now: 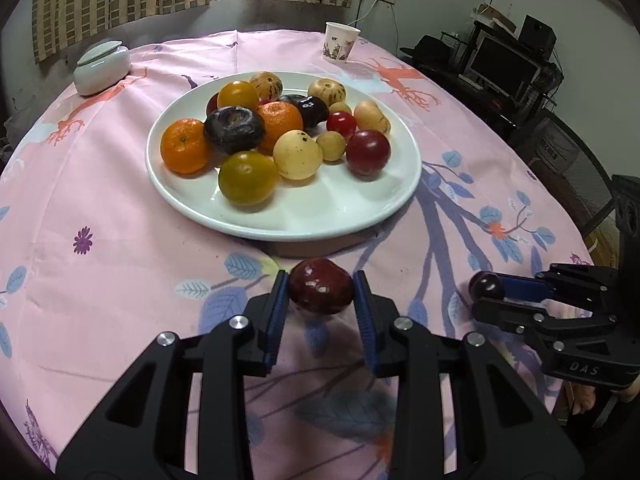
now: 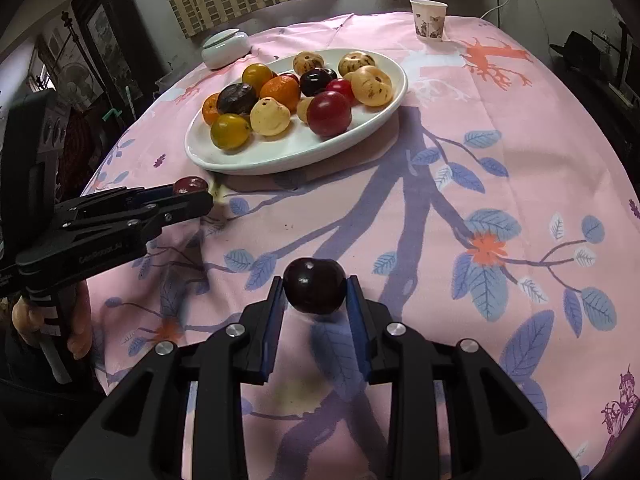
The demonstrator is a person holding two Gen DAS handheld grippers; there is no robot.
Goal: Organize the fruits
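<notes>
A white plate (image 1: 320, 216) (image 2: 280, 156) holds several fruits: oranges, yellow-green citrus, dark purple fruit, pale round fruit and red plums. My left gripper (image 1: 321, 292) (image 2: 192, 190) is shut on a dark red plum (image 1: 321, 292) (image 2: 190, 185), just in front of the plate's near rim. My right gripper (image 2: 315, 286) (image 1: 486, 286) is shut on a dark purple plum (image 2: 315, 286) (image 1: 486, 286), over the pink tablecloth to the right of the left gripper and short of the plate.
A lidded pale ceramic jar (image 1: 102, 66) (image 2: 225, 48) stands at the back left of the round table. A paper cup (image 1: 341, 42) (image 2: 429, 20) stands at the back. A desk with a monitor (image 1: 502, 66) is at the right.
</notes>
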